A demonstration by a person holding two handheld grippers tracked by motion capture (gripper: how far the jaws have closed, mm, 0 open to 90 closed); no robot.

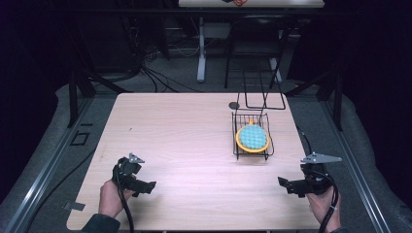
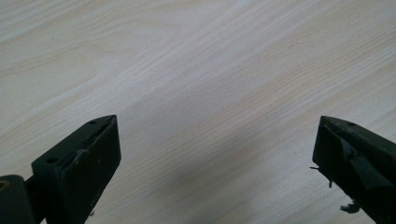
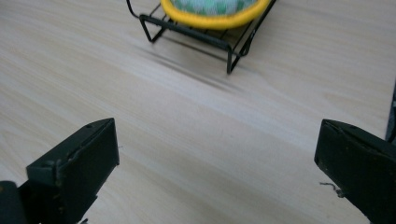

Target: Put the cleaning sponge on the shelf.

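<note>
A black wire rack (image 1: 238,145) stands on the right half of the light wooden table (image 1: 184,145). In it lies a round yellow-rimmed dish (image 1: 252,137) with a bumpy teal inside. In the right gripper view the rack (image 3: 233,46) and the dish's yellow rim (image 3: 215,21) show at the top edge, well ahead of the jaws. My right gripper (image 1: 286,186) (image 3: 217,140) is at the table's front right, open, with bare wood between its jaws. At the front left my left gripper (image 1: 145,188) (image 2: 215,140) is open over bare wood too.
A thin black wire frame (image 1: 265,99) stands at the table's far edge behind the rack, with a small dark disc (image 1: 234,105) beside it. Metal rails (image 1: 43,165) run along both sides of the table. Furniture legs and cables lie on the floor beyond.
</note>
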